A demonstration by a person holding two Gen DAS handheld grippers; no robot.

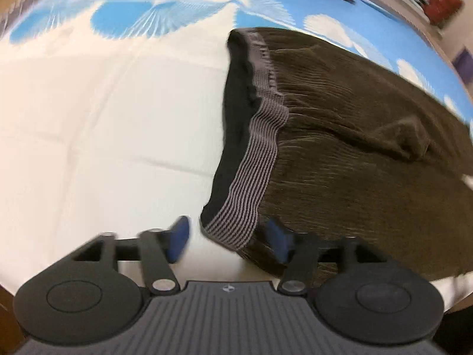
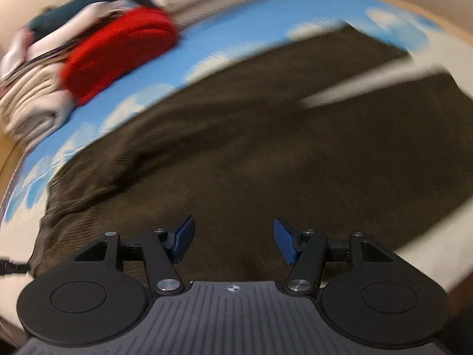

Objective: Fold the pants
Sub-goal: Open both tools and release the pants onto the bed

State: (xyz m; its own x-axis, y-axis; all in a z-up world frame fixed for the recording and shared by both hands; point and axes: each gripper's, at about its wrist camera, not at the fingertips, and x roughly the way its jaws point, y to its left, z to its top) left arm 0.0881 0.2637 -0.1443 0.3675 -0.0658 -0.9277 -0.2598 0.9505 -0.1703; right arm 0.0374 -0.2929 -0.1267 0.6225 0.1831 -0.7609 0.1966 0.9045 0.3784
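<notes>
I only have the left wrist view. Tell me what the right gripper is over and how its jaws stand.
Observer: The right gripper hangs over the brown pants, jaws apart with nothing between them.
Operator: Report how the legs lie.
Observer: In the right wrist view the two legs part at the far end, with a pale wedge of the bed cover showing between them.
Operator: Name what sits past the pants on that side.
Observer: A red knit garment rests against a stack of pale folded clothes, beyond the pants' far edge.
</notes>
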